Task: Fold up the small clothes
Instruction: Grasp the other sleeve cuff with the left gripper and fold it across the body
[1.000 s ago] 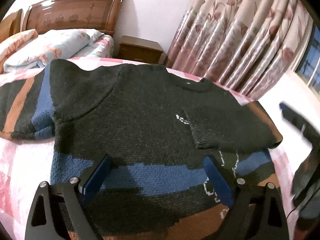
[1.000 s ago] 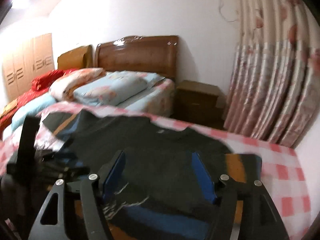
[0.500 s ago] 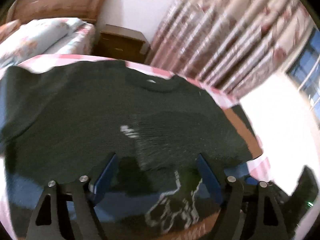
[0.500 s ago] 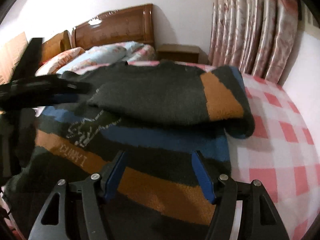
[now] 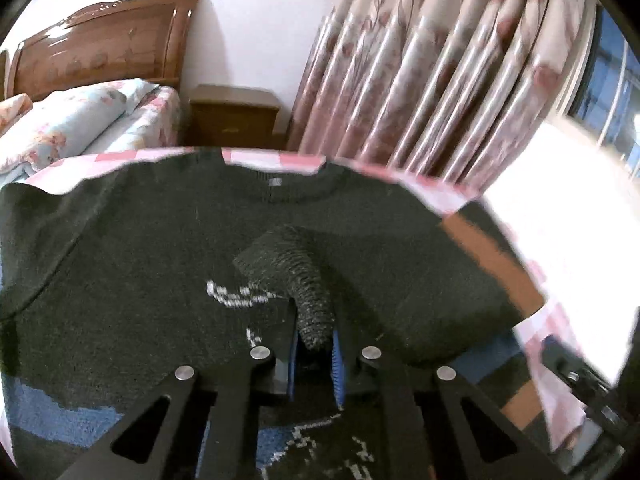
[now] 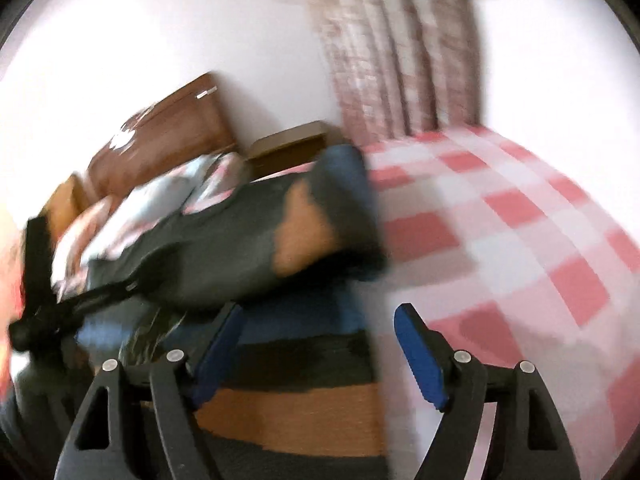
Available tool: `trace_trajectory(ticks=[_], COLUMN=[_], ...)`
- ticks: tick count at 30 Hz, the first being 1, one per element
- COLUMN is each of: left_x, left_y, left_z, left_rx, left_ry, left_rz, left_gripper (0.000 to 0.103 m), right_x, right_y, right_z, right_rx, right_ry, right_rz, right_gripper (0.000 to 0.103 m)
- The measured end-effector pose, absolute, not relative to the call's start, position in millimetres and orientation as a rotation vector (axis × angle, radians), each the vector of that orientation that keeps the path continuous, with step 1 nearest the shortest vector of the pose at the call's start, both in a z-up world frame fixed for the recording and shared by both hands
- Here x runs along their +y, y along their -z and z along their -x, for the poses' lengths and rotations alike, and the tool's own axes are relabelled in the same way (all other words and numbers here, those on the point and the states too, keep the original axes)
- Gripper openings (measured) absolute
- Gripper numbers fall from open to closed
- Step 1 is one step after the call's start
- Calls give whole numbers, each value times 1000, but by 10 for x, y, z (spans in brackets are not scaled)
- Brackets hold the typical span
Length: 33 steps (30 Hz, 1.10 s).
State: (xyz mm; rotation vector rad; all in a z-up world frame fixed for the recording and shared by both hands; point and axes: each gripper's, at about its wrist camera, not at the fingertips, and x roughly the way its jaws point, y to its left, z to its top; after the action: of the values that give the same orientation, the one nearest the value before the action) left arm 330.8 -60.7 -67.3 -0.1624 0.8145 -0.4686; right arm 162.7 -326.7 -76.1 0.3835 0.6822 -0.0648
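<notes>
- Sweater (image 5: 132, 264) lies spread on the checked bed (image 6: 520, 208); left gripper (image 5: 314, 354) pinches its folded sleeve cuff (image 5: 308, 292).
- Right gripper (image 6: 316, 348), jaws apart, hovers over the sweater's hem; lay the sleeve flat, judged best.

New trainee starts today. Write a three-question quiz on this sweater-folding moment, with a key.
1. True or false: the left gripper has its jaws shut on the sweater cuff.
2. The right gripper has its jaws: A) open, B) shut on the sweater, C) out of view.
3. What pattern covers the bed sheet beside the sweater?

Key: 1 true; 2 A; 3 pink and white checks.
</notes>
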Motion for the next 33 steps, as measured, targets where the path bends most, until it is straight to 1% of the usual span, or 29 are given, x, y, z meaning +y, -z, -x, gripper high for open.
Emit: trace_trajectory(ticks=[4,6,8,10,14,17,19,20,22,26,28,31,33], left_x=[-63,223,482,664,725,729,708,699,684,708,702,748,762], left_y=[313,224,264,418,768,781,817,842,856,879,887,912,922], left_z=[-3307,-3256,-3188,-3129,-3110,-3105,-3130,-3148,-3150,-3106,-3109,-3113,-3099], left_rx=[719,692,698,742,821,811,839,858,870,867,873,876,873], left_ry=[441,391,328,310,308,339,353,356,367,359,352,352,353], left_rz=[357,381,381,393,397,393,385,388,390,390,406,437,451], left_gripper=[12,12,12,12,12,14,14,15,20,22,22,24,24], right_x=[-3499,-3522,-3480,-3426,-3397,-3405,-3372,-3321,-3185,-2996,-3080,-3370,-3327], right_y=[870,872,850,846,873,877,856,846,824,815,827,898,911], right_z=[-1632,-1638,-1665,-1695,-1751,-1723,-1727,-1767,-1875,-2251,-2399,-2396,-2305], right_rx=[725,728,735,745,779,775,776,791,827,919,939,958,969], right_ry=[109,122,122,125,144,171,196,195,190,177,195,233,224], right_rz=[-492,-506,-481,-449,-418,-413,-384,-348,-255,-77,-97,-275,-249], right_gripper=[103,103,103,103,103,103,103,103,103,103,103,103,103])
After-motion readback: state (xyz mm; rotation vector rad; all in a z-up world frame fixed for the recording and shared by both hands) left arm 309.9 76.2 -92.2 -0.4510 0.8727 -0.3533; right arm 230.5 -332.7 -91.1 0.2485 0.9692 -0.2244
